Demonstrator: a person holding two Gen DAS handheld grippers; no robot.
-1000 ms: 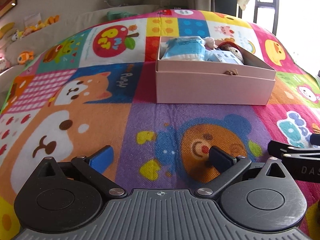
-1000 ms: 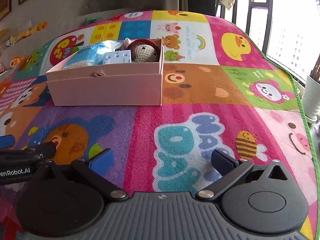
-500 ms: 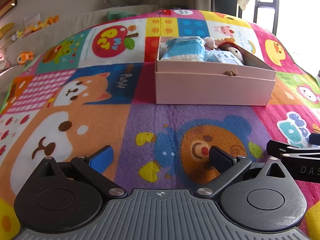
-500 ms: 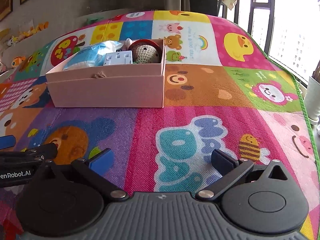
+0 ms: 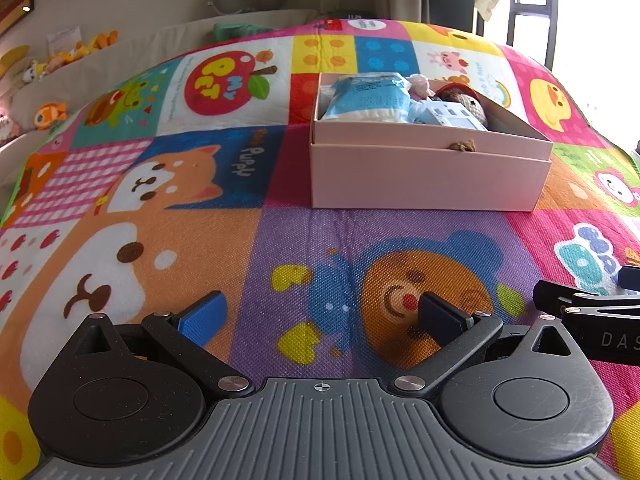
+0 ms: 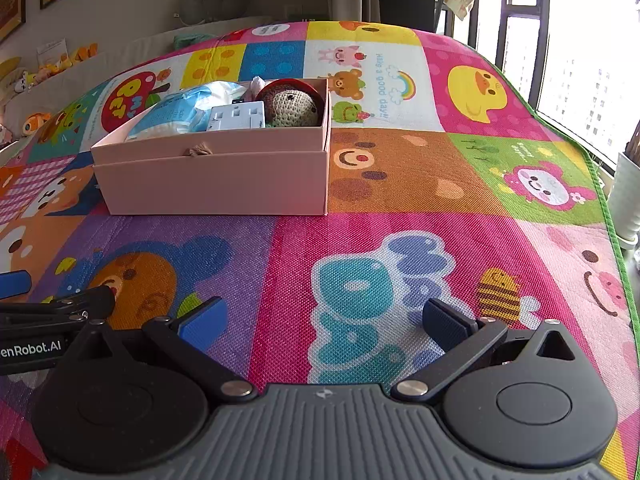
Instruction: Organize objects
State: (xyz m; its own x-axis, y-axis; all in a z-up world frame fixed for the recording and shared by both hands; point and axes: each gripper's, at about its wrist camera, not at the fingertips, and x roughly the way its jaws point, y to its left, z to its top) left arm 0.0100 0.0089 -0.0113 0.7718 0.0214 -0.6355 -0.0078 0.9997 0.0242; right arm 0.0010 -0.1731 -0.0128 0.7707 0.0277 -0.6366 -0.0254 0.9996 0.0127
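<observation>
Both tongs are spread wide and hold nothing. The left tongs [image 5: 320, 312] hover low over the bear panel of the play mat [image 5: 200, 240]; the right tongs [image 6: 320, 316] hover over the pink lettered panel, with the left unit visible at its 9 o'clock.

The pink box [image 6: 216, 184] sits on the mat at 11 o'clock from the right tongs and at 1 o'clock from the left tongs, well apart from both. Its long axis runs roughly 9-to-3 across both views, and its open top faces up. Inside, reading 9 to 3 in the right view, lie a blue packet [image 6: 180, 114], a white socket plate [image 6: 238, 116] and a crocheted toy [image 6: 294, 106] at the 3 o'clock end. A small knotted pull [image 6: 197, 150] hangs on the near wall.

No loose object is visible on the mat, so the sorting appears essentially complete.

Procedure for the step in hand:
1. Keep both tongs spread and low.
2. Check the mat for anything left out before you finish.
3. If you must approach the box, come in square to its near long wall and stay clear of the pull.
</observation>
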